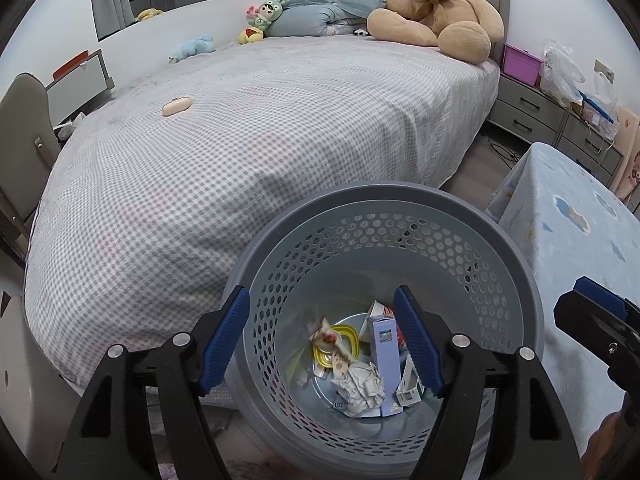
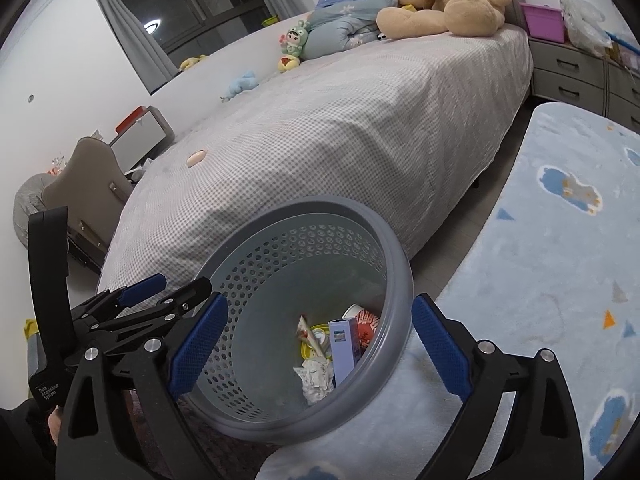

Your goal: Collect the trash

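A grey perforated waste basket stands on the floor beside the bed and also shows in the right wrist view. Inside lie a crumpled paper ball, a lilac carton, a yellow ring lid and wrappers; the carton and paper ball show from the right too. My left gripper is open and empty above the basket mouth. My right gripper is open and empty, its fingers either side of the basket's near rim. The left gripper shows at the right view's left.
A bed with a checked cover fills the left and middle, with a pink oval object, small toys and a big teddy bear. A light blue rug lies right. Grey drawers stand at the back right; a chair at left.
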A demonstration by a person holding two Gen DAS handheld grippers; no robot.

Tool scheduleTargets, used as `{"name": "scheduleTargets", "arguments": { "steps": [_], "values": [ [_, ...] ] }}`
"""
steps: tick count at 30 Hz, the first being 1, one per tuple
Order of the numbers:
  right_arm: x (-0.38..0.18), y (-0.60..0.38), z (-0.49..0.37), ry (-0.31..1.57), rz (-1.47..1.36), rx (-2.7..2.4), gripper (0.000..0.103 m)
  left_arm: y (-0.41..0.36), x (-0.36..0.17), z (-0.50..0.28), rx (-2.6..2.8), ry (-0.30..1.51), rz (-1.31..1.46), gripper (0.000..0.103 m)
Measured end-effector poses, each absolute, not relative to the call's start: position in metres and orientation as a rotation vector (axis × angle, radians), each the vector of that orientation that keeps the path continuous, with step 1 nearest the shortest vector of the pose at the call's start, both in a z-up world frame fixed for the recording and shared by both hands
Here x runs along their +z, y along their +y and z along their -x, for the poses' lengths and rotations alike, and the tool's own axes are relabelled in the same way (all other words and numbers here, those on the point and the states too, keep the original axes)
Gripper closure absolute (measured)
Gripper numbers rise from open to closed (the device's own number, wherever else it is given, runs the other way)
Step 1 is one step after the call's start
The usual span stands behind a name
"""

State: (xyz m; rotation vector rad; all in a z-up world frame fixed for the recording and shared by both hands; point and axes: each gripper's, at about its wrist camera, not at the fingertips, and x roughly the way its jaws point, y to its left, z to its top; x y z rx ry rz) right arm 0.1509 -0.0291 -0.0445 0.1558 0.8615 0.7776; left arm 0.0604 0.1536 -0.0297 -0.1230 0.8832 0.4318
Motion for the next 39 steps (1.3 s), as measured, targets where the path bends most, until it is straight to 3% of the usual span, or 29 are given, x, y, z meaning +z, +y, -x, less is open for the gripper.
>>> {"name": "scheduleTargets", "arguments": {
  "steps": [24, 39],
  "values": [
    [-0.0418, -0.0267, -0.1486, 0.844, -0.081, 0.71, 0.007, 0.1529, -0.0237, -0.0576, 0.457, 0.864, 0.117, 0.02],
    [-0.0431, -0.0244, -0.1483, 0.846, -0.066, 0.705, 0.007, 0.1543, -0.0227, -0.0563, 0.466, 0.865, 0.127, 0.02]
  ]
}}
